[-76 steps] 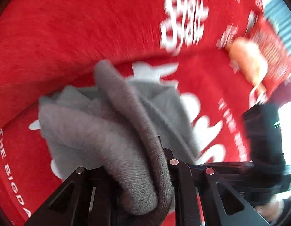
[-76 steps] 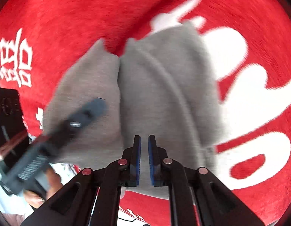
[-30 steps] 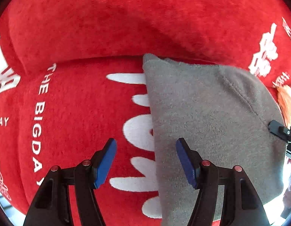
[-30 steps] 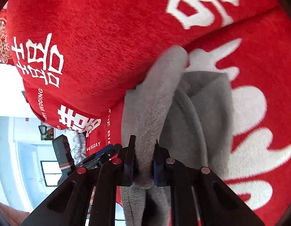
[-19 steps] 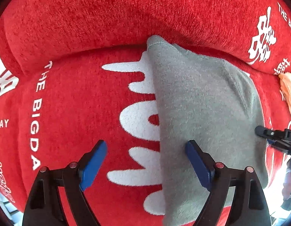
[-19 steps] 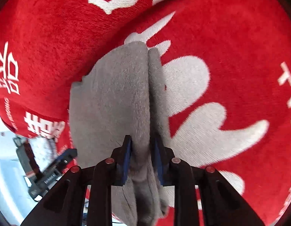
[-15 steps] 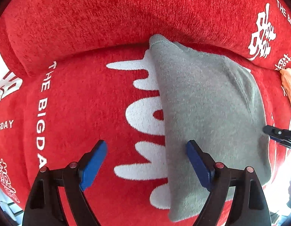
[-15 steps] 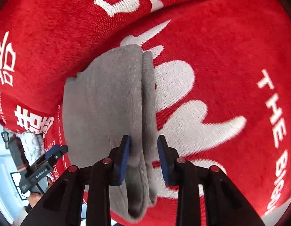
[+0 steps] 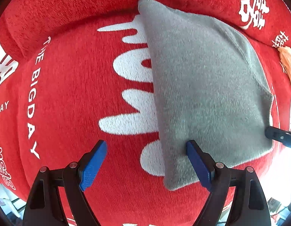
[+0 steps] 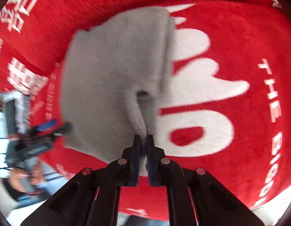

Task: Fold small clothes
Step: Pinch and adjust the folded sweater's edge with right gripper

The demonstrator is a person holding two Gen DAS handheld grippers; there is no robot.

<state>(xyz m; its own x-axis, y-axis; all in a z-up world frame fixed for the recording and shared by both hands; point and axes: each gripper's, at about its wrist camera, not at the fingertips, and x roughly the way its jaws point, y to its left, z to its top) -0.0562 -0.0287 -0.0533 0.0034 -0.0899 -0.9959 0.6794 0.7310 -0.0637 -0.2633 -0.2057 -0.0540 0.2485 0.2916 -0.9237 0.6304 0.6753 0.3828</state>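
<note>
A small grey knit garment (image 9: 202,86) lies folded on the red cover; it also shows in the right wrist view (image 10: 111,75). My left gripper (image 9: 145,162) is open and empty, its right finger over the garment's near left corner. My right gripper (image 10: 143,146) is shut on a pinched ridge of the garment's near edge and lifts it slightly. The right gripper's tip (image 9: 277,135) shows at the garment's right edge in the left wrist view. The left gripper (image 10: 49,128) shows at the garment's left edge in the right wrist view.
The red cover (image 9: 70,98) with white lettering spans a seat cushion and a back cushion (image 9: 88,5). An orange cloth (image 9: 288,64) lies at the far right. The seat's front edge (image 10: 277,197) is near the right gripper.
My right gripper opened briefly and has shut again on a small ridge of the garment's edge. My left gripper stayed open and moved closer over the garment's corner.
</note>
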